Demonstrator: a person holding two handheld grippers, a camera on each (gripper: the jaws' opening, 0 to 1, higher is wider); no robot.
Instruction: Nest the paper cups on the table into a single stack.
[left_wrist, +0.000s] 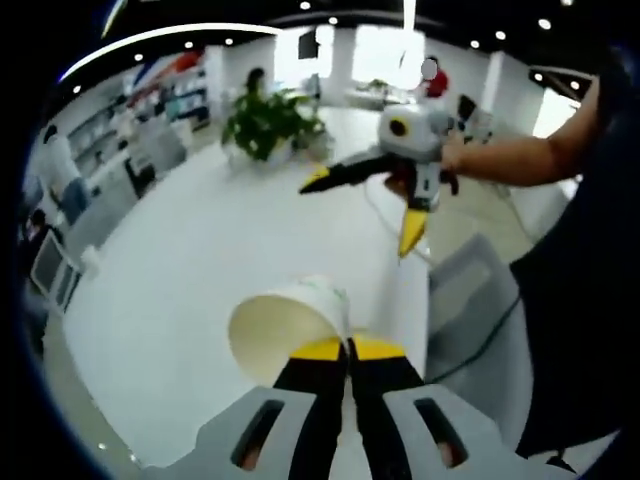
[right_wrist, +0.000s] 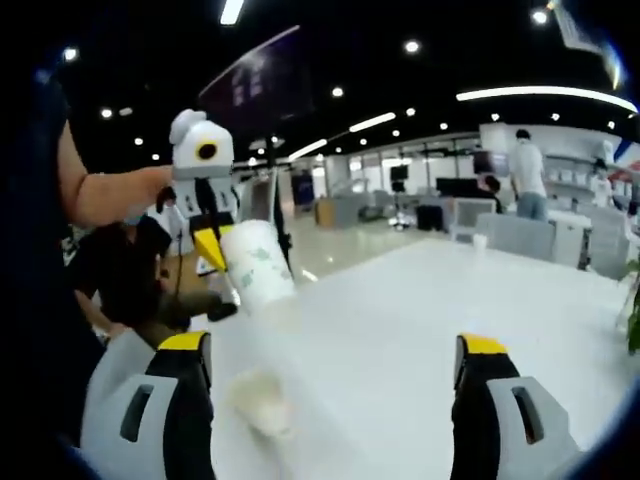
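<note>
1. The white table (left_wrist: 200, 260) takes most of the left gripper view, from the lower left up to the middle. In the right gripper view it spreads over the lower centre and right of the frame (right_wrist: 420, 320).
2. A person's arm (left_wrist: 520, 160) comes in from the right edge of the left gripper view. It holds the right hand-held gripper (left_wrist: 365, 212), which is in the upper centre above the table. Its yellow-tipped jaws are spread wide apart and nothing is between them. In the right gripper view the same jaws rise at the lower left and lower right, far from each other (right_wrist: 335, 365).
3. The left hand-held gripper (left_wrist: 349, 348) is at the bottom centre of the left gripper view. Its jaws are pressed together on the rim of a paper cup (left_wrist: 285, 330). The cup lies on its side in the grip, with the open mouth turned to the camera. In the right gripper view this gripper (right_wrist: 222, 268) is in the upper left, and the white cup (right_wrist: 255, 265) is tilted at its tip, above the table.
4. A green plant (left_wrist: 265, 122) stands at the far end of the table, upper centre of the left gripper view.
5. A second paper cup (right_wrist: 262, 398) is on the table at the lower left of the right gripper view, just beside the left jaw. It is blurred, so I cannot tell if it is upright.
</note>
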